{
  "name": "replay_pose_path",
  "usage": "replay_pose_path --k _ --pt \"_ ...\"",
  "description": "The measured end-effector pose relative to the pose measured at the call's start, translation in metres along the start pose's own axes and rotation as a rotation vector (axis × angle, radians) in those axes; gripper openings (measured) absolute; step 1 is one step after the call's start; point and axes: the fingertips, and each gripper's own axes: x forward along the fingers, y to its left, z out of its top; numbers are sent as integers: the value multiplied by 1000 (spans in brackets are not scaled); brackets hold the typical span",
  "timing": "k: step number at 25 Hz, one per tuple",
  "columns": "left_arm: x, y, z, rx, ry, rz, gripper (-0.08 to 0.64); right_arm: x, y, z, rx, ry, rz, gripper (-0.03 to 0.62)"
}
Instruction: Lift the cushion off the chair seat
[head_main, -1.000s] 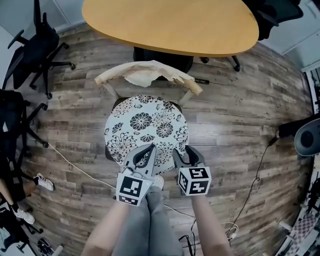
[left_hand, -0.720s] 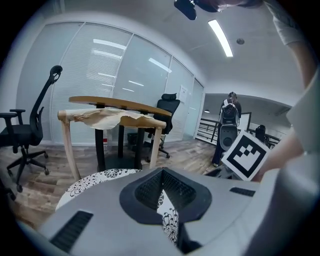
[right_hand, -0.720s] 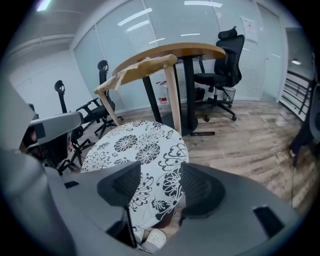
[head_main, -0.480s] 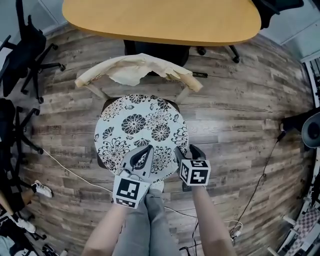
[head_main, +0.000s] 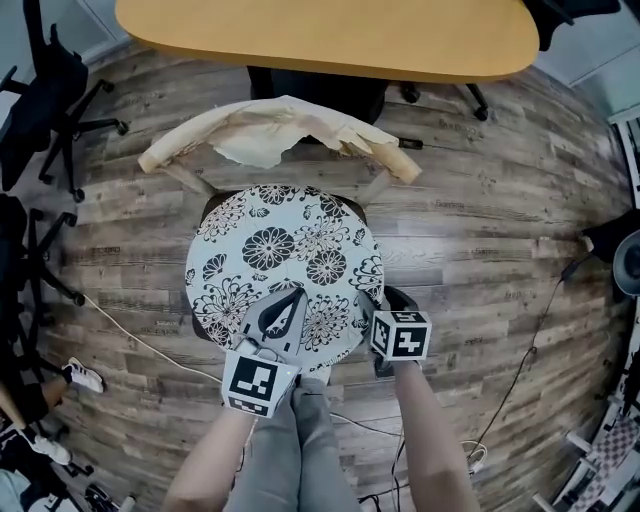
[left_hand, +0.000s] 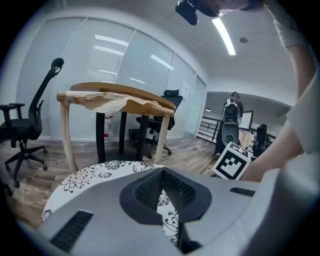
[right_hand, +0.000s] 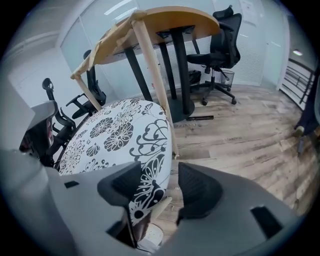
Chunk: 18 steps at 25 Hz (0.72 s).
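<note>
Jaws just opened wide, my right gripper (right_hand: 156, 184) straddles the near right rim of the round cushion (head_main: 285, 255) lying flat on the chair (head_main: 376, 188), nearer a grip than my left gripper (left_hand: 161, 172), tips together and empty above the cushion's near edge.

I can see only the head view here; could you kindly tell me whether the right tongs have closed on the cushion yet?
Observer: Not yet. The right tongs are open, their jaws having just been opening. The cushion has its near rim between them, unpinched.
Operator: Thank you. And the left tongs?
Observer: The left tongs are shut, tips together, gripping nothing. The cushion's top lies beyond them.
Operator: What stands farther back?
Observer: Behind the chair back, the table rests on dark legs, with a black office chair beyond.
</note>
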Motion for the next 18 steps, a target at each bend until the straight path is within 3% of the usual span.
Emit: replay_pose_path --k 3,8,12,18 --pt "0 5 -3 -1 5 4 -8 5 -2 -3 44 10 31 250" --pt "-2 16 -4 -16 9 24 -8 12 -2 -8 223 29 118 240" --pt "-6 20 -3 -12 8 33 -8 8 10 -4 116 37 94 130" --pt "-13 22 5 -13 -3 40 -8 -4 22 1 6 34 26 52"
